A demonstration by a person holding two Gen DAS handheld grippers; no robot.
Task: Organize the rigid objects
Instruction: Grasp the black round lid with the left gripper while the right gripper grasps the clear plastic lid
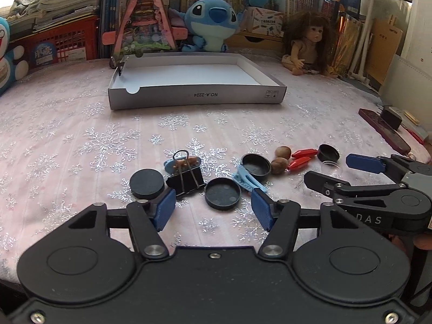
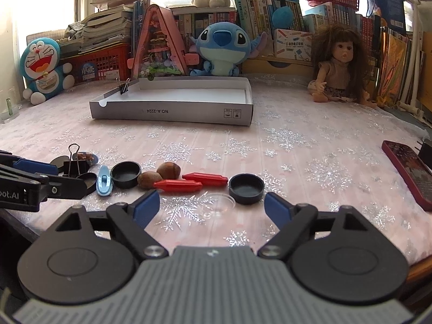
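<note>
While small hard items lay scattered on the snowflake-patterned worktop [image 1: 81, 135], the round black plastic cap [image 1: 222, 193], light, stiff and likely best pinched across its rim, sat just ahead of the released left tool [image 1: 213, 210]; the right tool [image 2: 212, 206] gaped empty, white cardboard tray [image 1: 197, 98] beyond.

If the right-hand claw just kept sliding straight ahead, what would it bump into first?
Probably the clear plastic lid lying between its open fingers, then the black cap just beyond to the right; depth is hard to judge.

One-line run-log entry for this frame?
phase: pre-grasp | left gripper: open, empty | right gripper: open, empty | white box: empty inside | small items: on tablecloth
</note>
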